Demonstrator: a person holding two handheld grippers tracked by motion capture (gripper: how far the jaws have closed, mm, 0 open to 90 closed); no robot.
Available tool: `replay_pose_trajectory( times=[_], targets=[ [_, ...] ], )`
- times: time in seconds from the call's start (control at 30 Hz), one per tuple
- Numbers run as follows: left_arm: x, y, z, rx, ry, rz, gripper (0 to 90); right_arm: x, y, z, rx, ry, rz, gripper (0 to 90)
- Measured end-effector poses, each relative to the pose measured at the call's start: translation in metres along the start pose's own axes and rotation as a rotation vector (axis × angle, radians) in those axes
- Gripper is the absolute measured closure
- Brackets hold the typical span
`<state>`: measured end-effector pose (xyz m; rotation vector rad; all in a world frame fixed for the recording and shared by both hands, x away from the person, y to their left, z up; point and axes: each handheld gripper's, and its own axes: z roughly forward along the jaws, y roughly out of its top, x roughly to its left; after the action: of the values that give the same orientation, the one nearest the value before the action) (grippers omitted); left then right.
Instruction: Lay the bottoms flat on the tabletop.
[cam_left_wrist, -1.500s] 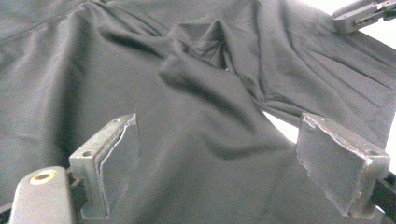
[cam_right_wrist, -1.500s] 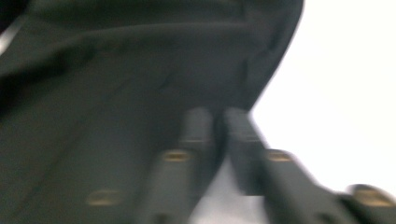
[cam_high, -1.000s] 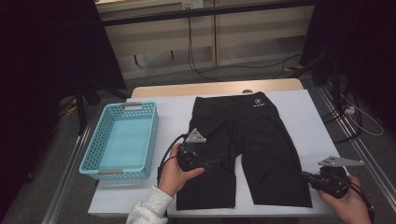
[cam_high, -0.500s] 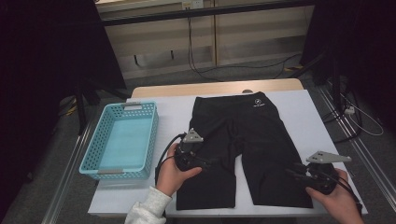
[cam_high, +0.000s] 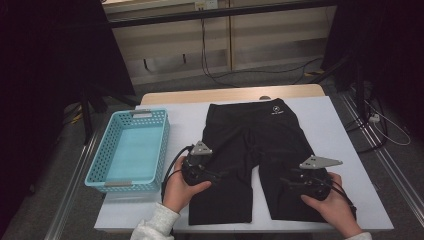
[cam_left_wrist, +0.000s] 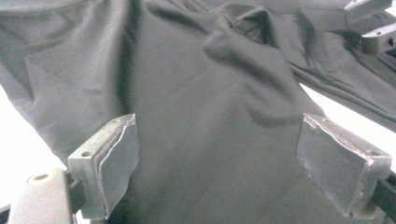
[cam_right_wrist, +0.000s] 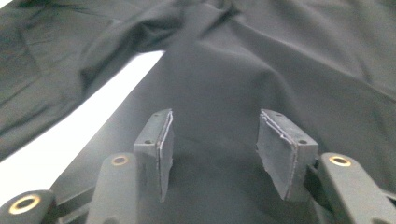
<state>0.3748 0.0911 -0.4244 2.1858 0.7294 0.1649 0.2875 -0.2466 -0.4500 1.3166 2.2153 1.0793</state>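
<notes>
- A pair of black shorts (cam_high: 260, 155) is lying flat on the white tabletop (cam_high: 345, 150) in the middle of the high view, waistband toward the top of the frame and both legs running down toward the bottom edge.
- The left claw (cam_high: 216, 175) is hovering over the leg at lower centre-left of that view, gripped by a hand (cam_high: 177, 187) in a light sleeve.
- In the left gripper view this claw (cam_left_wrist: 219, 172) is standing wide, with creased black fabric lying between its pads (cam_left_wrist: 119, 163) and neither pad pressing on it.
- The right claw (cam_high: 286, 181) is sitting over the other leg at the lower right of the high view, with the person's hand (cam_high: 335, 202) wrapped around it.
- In the right gripper view this claw (cam_right_wrist: 215, 149) has just been opening and is now standing about half apart, with smooth fabric beneath and between the pads (cam_right_wrist: 161, 144), not pinched.
- A strip of bare white tabletop is showing between the two legs at the left of the right gripper view.
- A turquoise basket (cam_high: 100, 172) is sitting at the left of the high view, just beside the shorts.
</notes>
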Motion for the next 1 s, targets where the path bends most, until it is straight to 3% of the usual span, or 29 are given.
replay_pose_trajectory(
  times=[0.43, 0.57, 0.6, 0.7, 0.73, 1.0],
  targets=[
    [0.0, -0.001, 0.0, 0.003, 0.006, -0.001, 13.6, 0.049, 0.008, 0.025, 0.039, 0.114, -0.109, 52.3],
    [0.001, -0.001, -0.001, 0.001, 0.008, -0.005, 13.6, 0.057, 0.005, 0.03, 0.073, 0.116, -0.134, 58.0],
    [0.001, 0.0, -0.002, -0.005, 0.009, -0.004, 13.6, 0.059, 0.004, 0.031, 0.064, 0.088, -0.162, 69.9],
    [0.001, 0.0, -0.002, -0.005, 0.009, -0.004, 13.6, 0.056, 0.004, 0.029, 0.07, 0.086, -0.141, 86.9],
    [0.001, 0.0, -0.002, -0.005, 0.009, -0.004, 13.6, 0.055, 0.004, 0.028, 0.067, 0.099, -0.129, 88.7],
    [0.0, 0.0, -0.001, 0.001, 0.005, -0.002, 13.6, 0.067, 0.0, 0.022, 0.098, 0.19, -0.135, 89.2]
  ],
)
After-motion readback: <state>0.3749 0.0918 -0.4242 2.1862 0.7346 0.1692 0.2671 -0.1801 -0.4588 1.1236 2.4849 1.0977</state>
